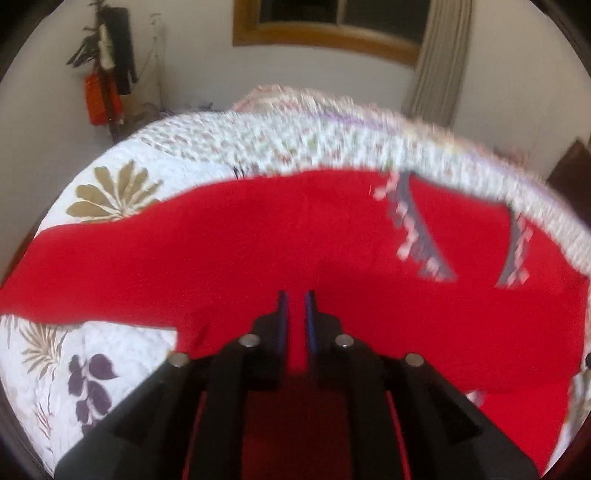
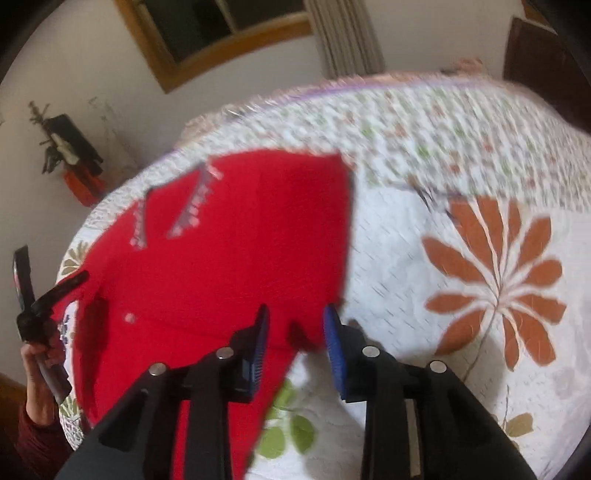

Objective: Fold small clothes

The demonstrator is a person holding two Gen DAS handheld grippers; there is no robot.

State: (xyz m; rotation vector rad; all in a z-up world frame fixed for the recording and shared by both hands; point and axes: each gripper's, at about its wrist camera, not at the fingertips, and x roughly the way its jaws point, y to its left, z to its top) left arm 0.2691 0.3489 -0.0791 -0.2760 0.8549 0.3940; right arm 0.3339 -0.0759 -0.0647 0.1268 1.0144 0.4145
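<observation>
A red garment with two grey-and-pink patterned strips lies spread on a floral quilt. My left gripper sits over the garment's near edge. Its fingers stand almost together with red cloth between them, and more red shows under its body. In the right wrist view the same garment lies left of centre. My right gripper is open at the garment's near right corner, and a small fold of red cloth sits between its blue pads. A hand holds the left gripper at the garment's left edge.
The quilt covers a bed, with a finely patterned blanket along the far side. Behind are a white wall, a wood-framed window, a curtain, dark things hanging in the left corner and dark wood at far right.
</observation>
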